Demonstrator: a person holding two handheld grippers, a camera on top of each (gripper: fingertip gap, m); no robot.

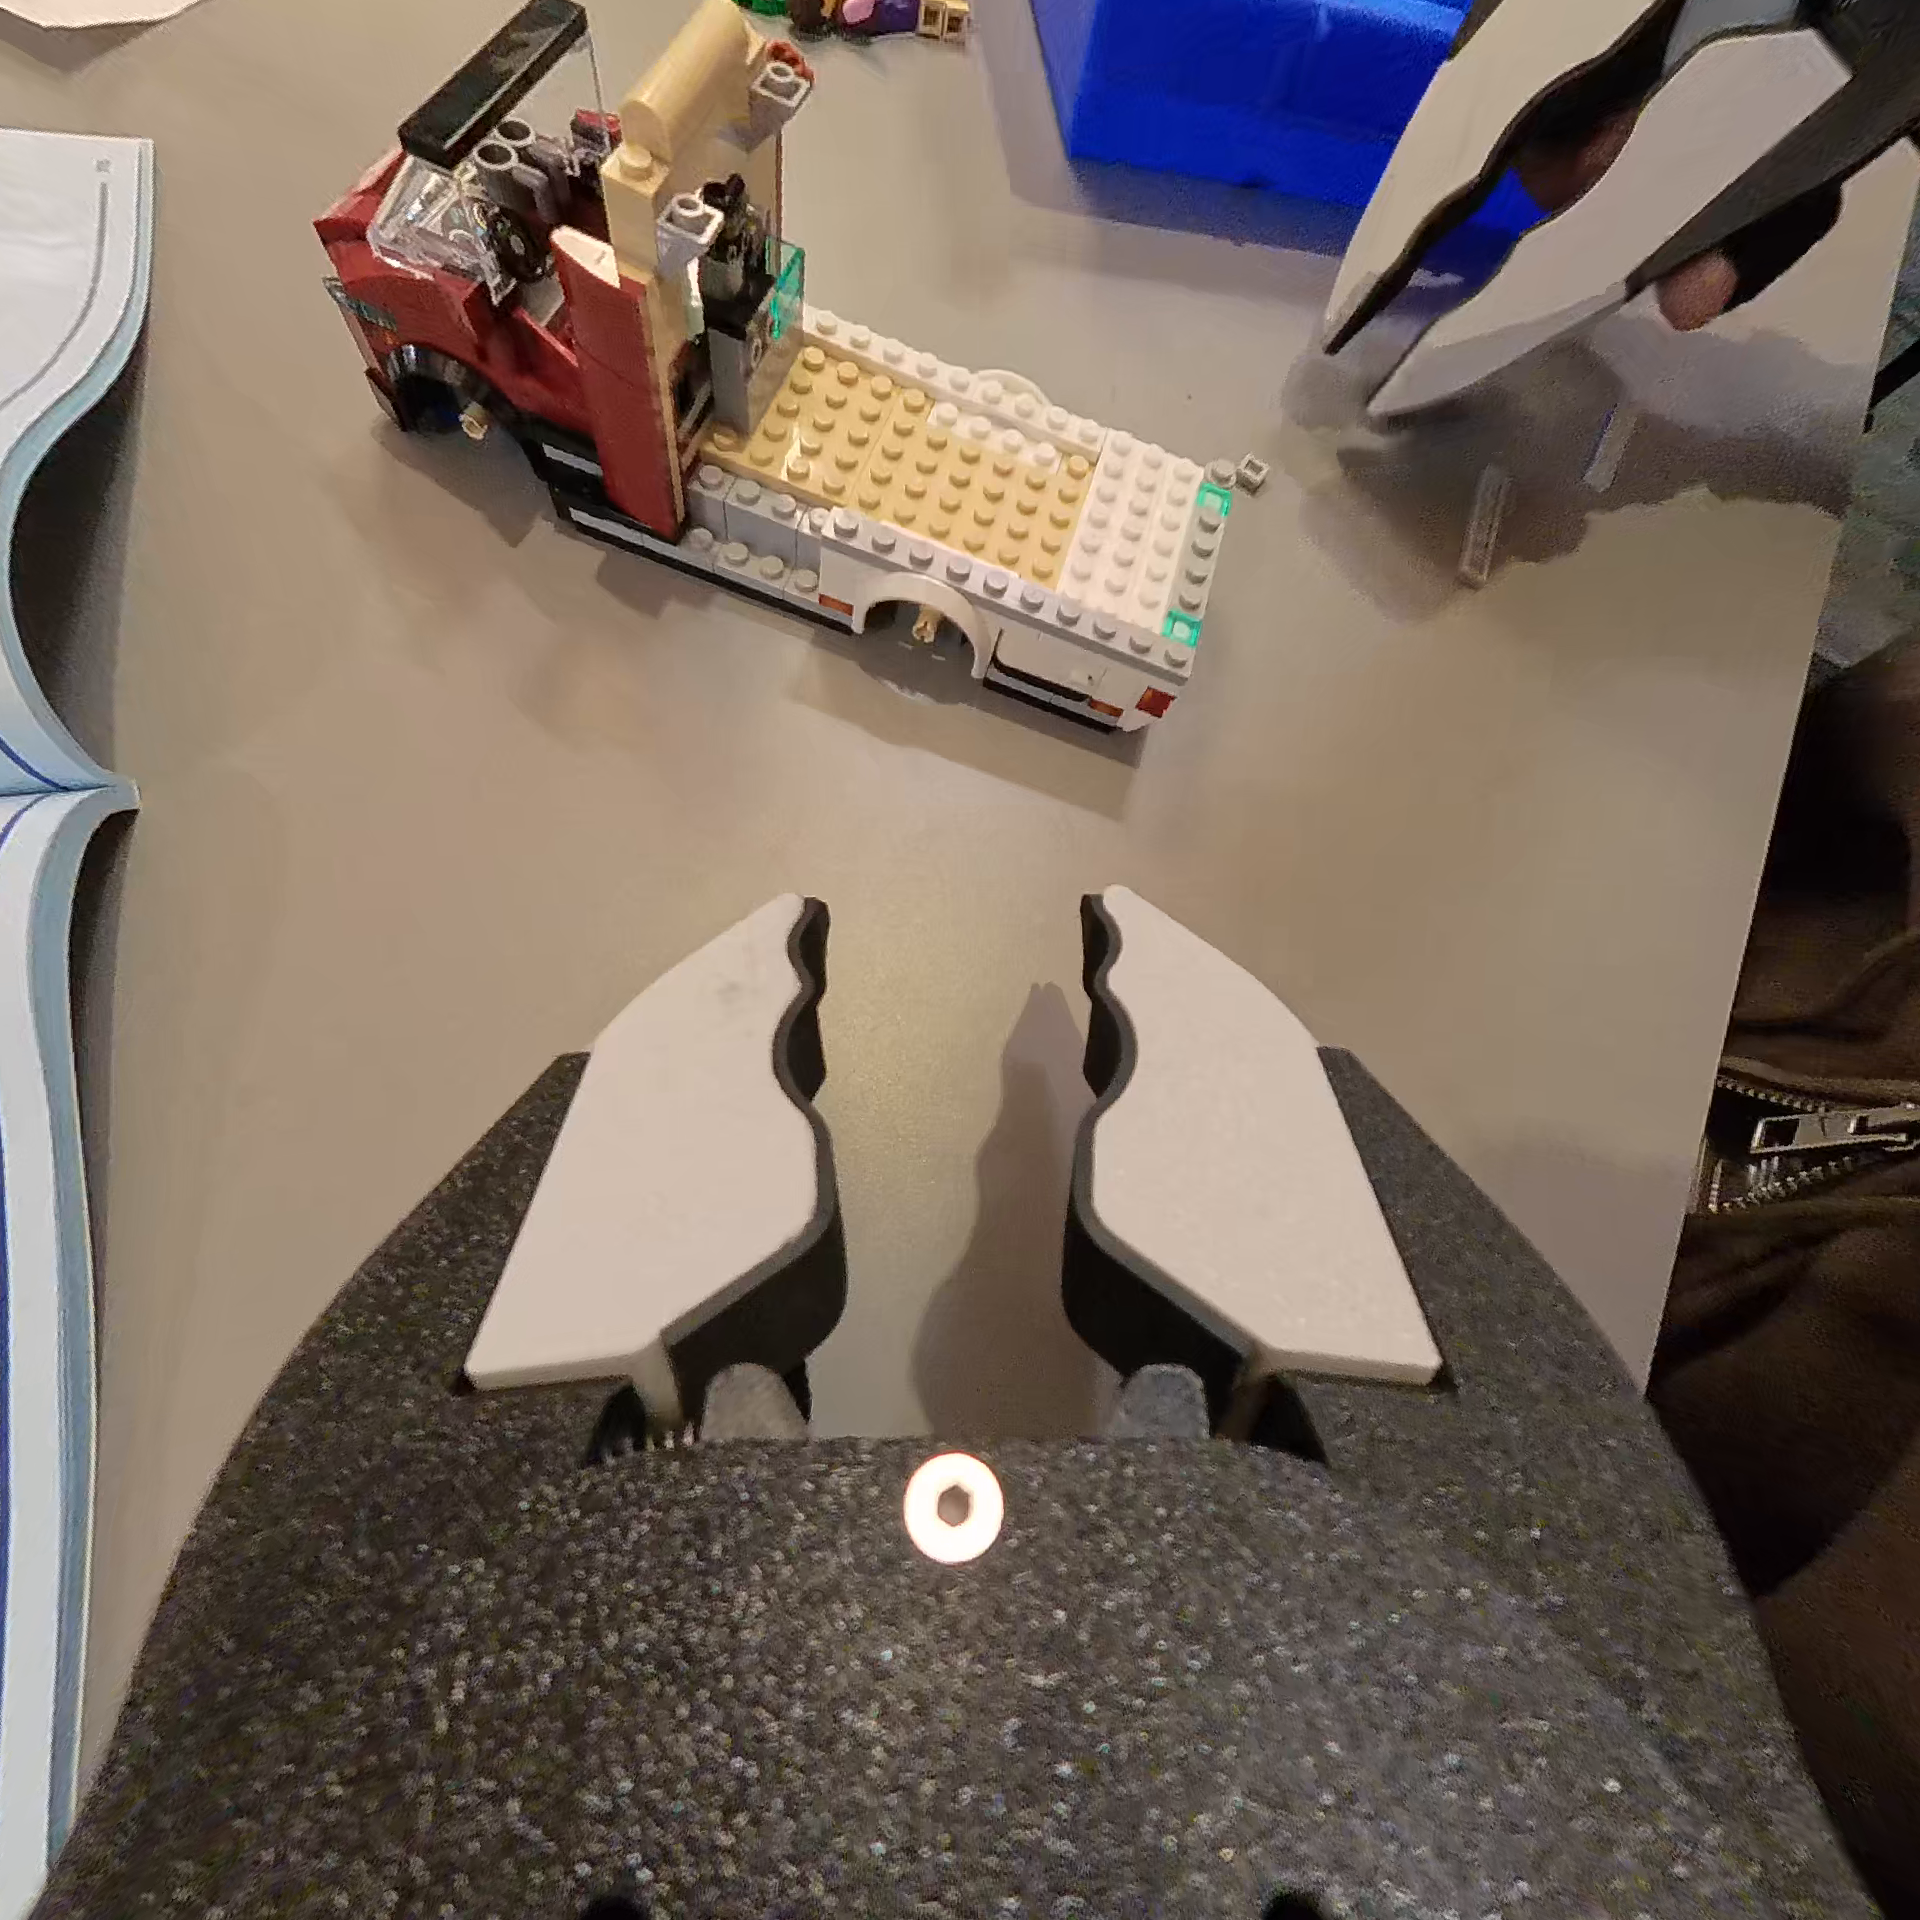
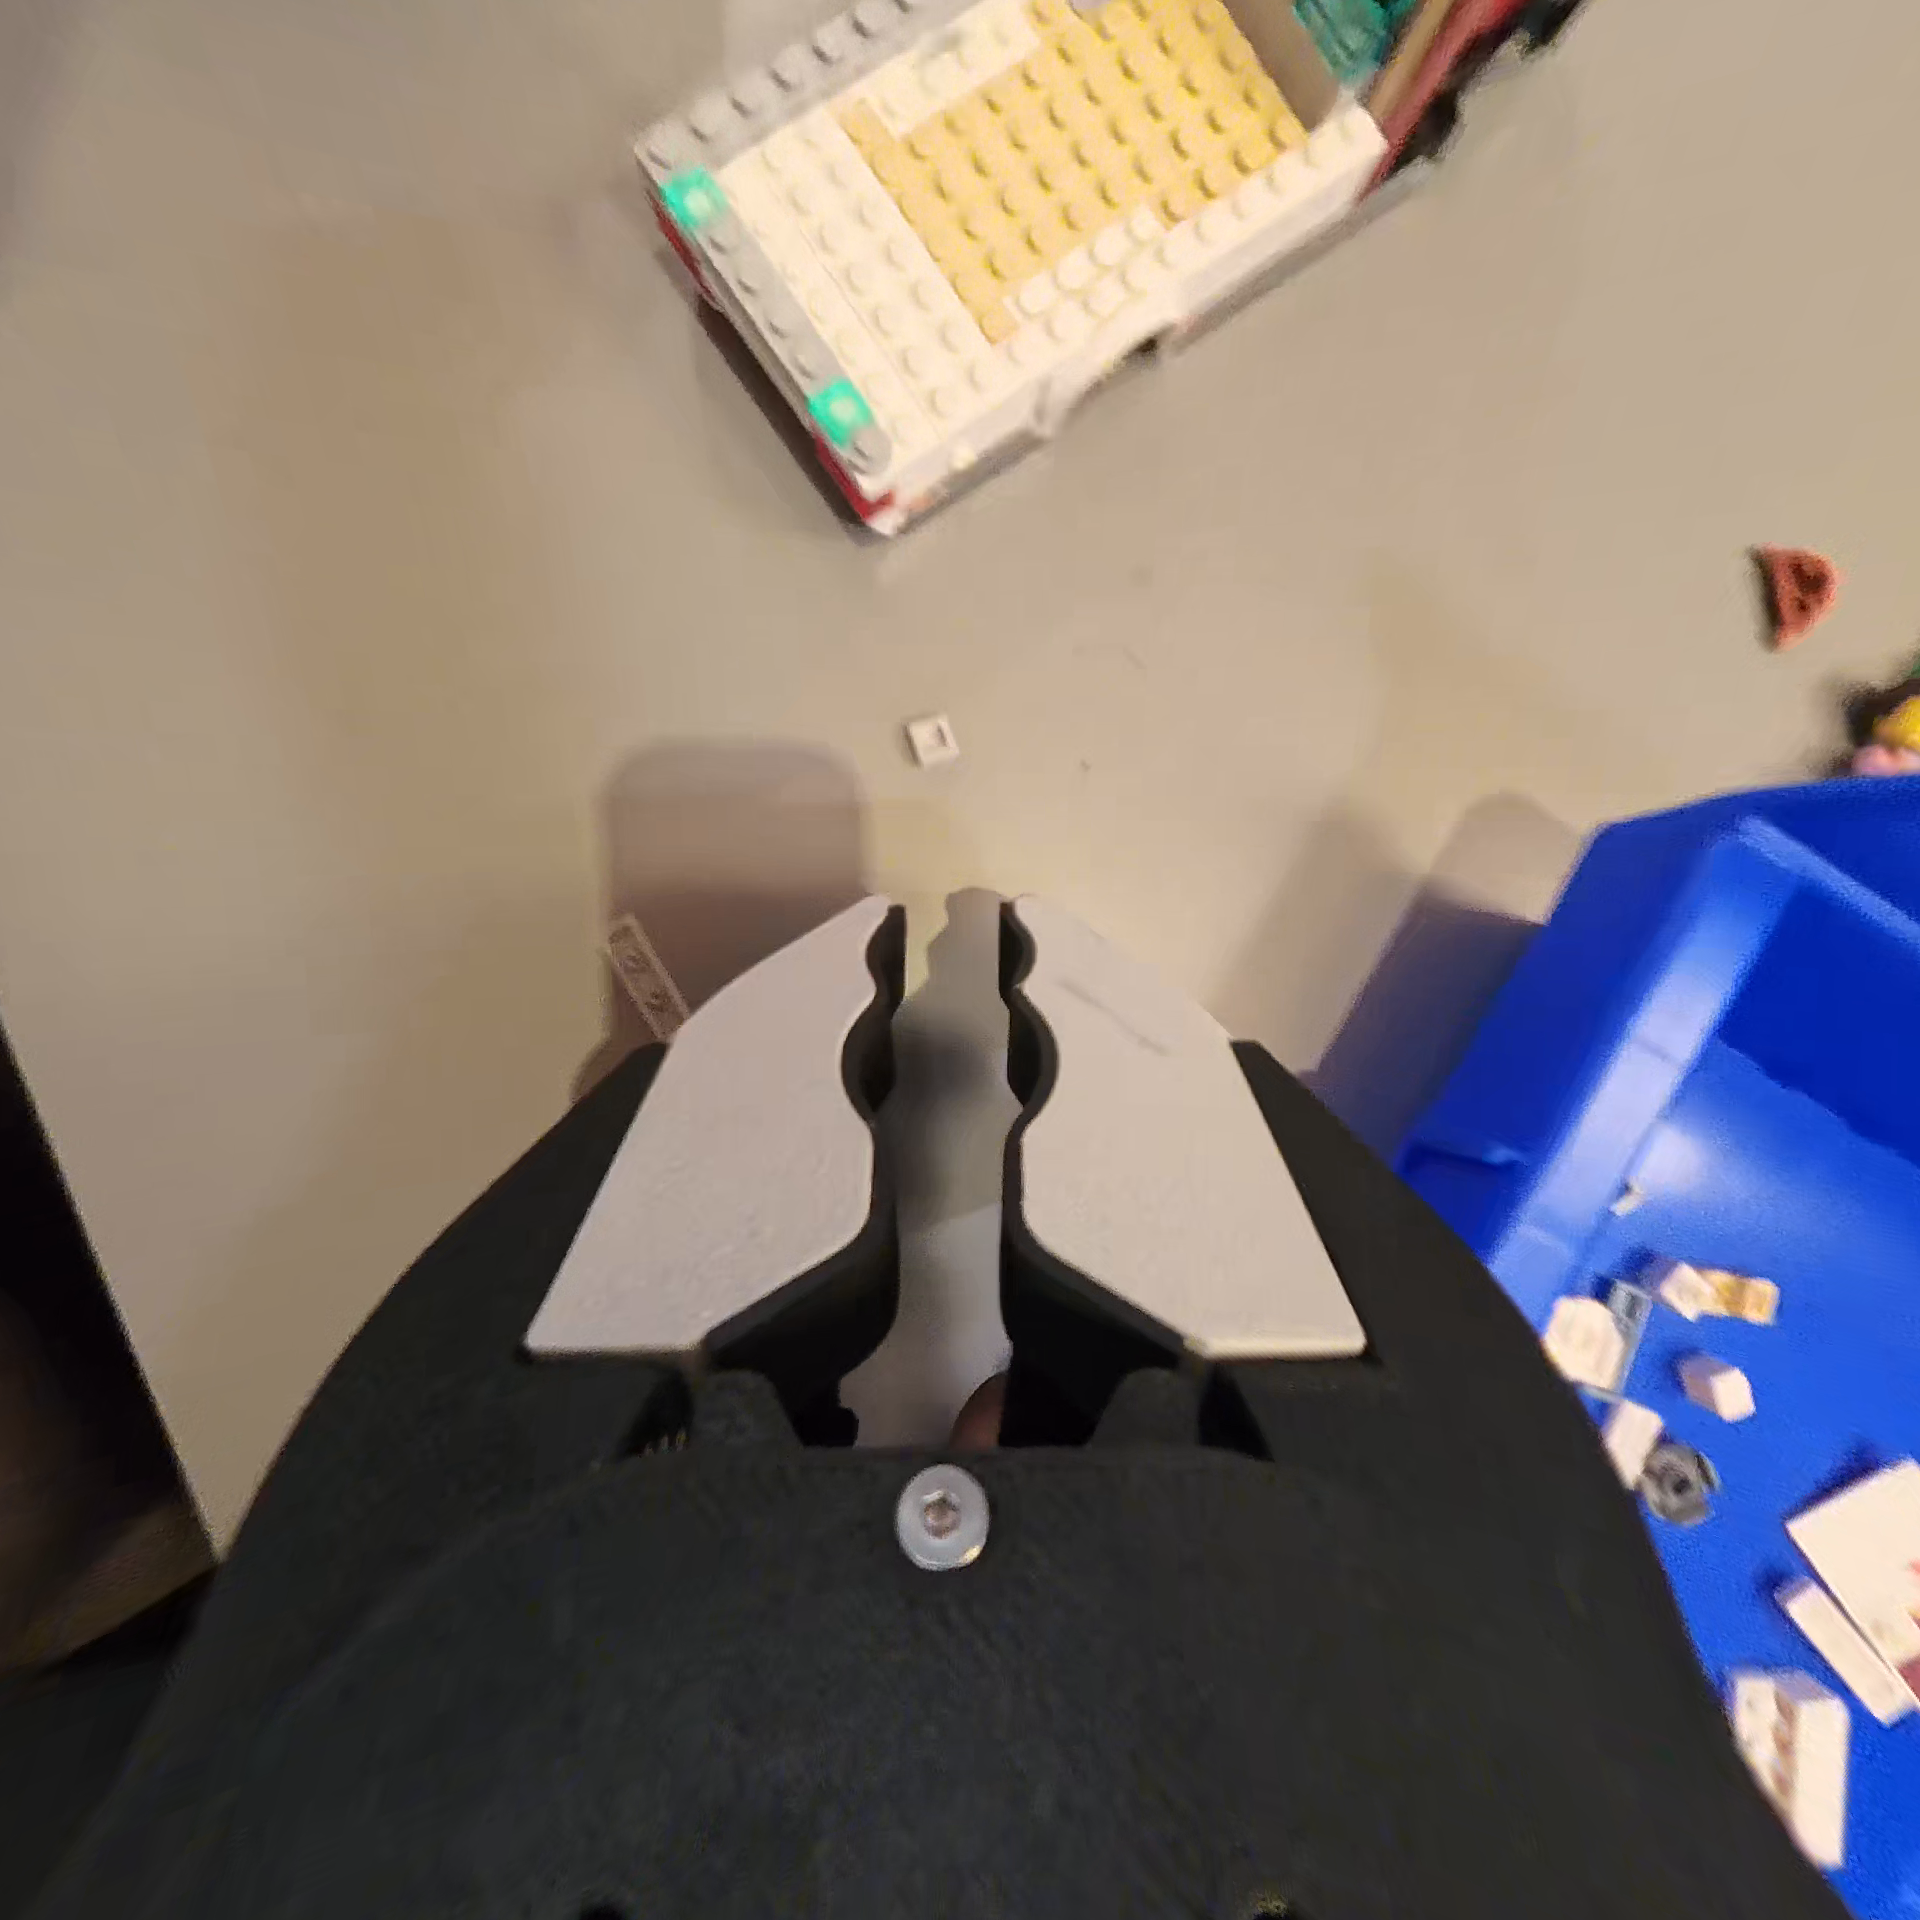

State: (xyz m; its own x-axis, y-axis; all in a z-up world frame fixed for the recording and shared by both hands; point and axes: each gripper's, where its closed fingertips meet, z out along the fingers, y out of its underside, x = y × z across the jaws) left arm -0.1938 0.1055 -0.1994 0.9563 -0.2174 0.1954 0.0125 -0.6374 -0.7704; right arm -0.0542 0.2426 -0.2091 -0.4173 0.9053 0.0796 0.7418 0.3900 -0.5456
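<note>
Grey matte table (image 1: 1351, 935) carrying everything, and the biggest piece on it is the glossy blue plastic bin (image 1: 1226, 94) at the far edge, loose bricks inside. Mid-table sits the studded brick truck (image 1: 831, 447): dark red cab, tan and white flatbed, green translucent corner studs. An open booklet (image 1: 52, 520) curls along the left edge. Left gripper (image 1: 954, 914) hangs wide open, nothing between its wavy pads. Right gripper (image 2: 951, 909) is parted narrowly, bare, with a thin grey strip (image 1: 1484, 525) and a tiny white tile (image 2: 928, 740) nearby.

Glossy plastic brick truck (image 1: 831, 436) on smooth matt table (image 1: 416, 831).
</note>
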